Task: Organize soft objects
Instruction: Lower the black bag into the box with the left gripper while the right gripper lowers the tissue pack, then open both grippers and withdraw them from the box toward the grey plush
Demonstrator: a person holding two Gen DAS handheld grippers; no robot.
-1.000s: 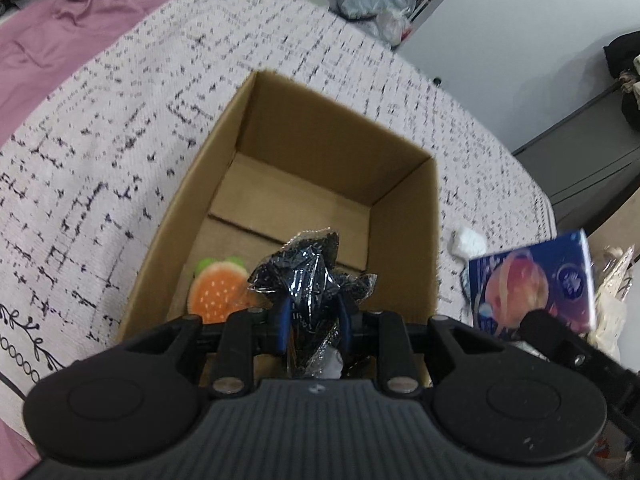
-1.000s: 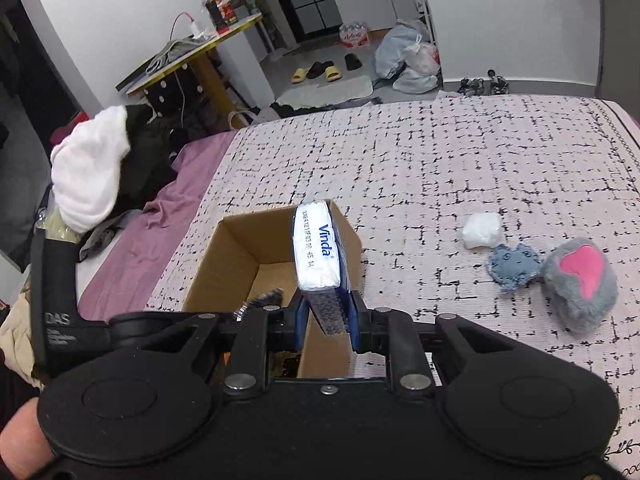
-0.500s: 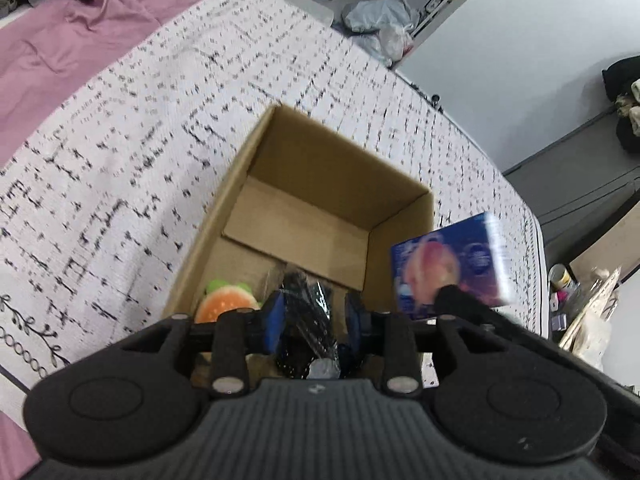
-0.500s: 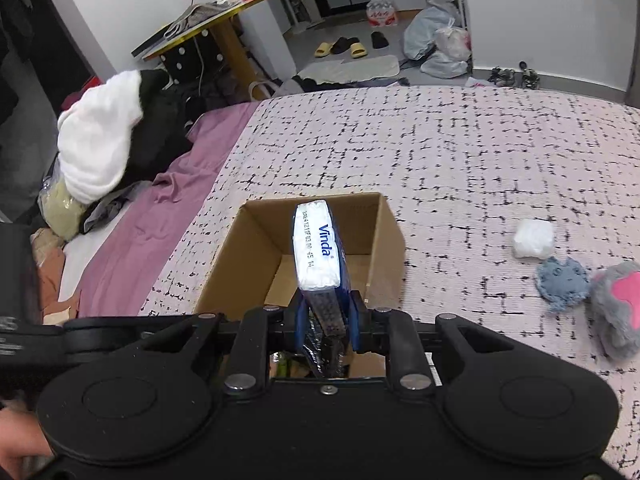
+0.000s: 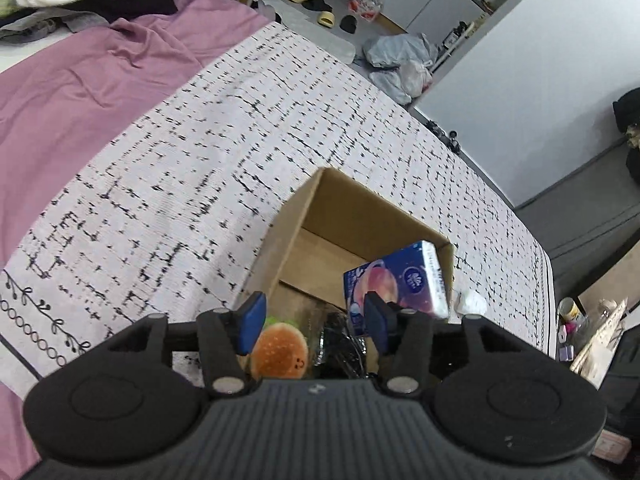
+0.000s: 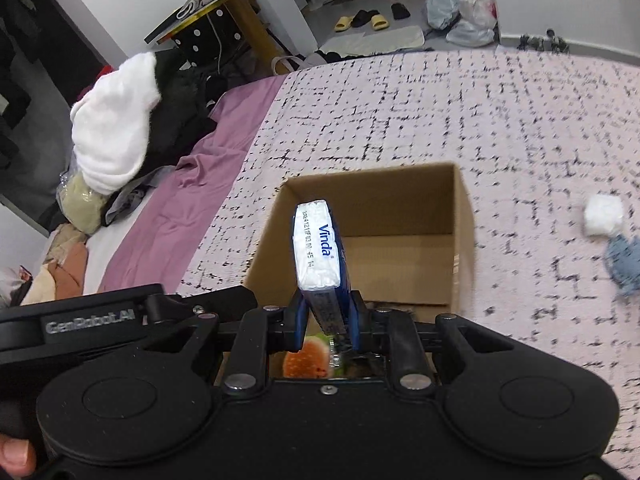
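Cardboard forms the open box, which stands on the bed over a white cover with black dashes. The right gripper hangs above the box opening; its blue fingers pinch the lower end of a blue tissue pack marked Vinda, held on edge over the box interior. The left gripper sits above the near side of the box, and its jaws are opening with nothing pressed between them. On the box floor lie a burger-shaped plush and, just beside it, a crumpled black bag. A white wad and a grey-blue plush lie on the cover toward the bed's right edge, apart from the box.
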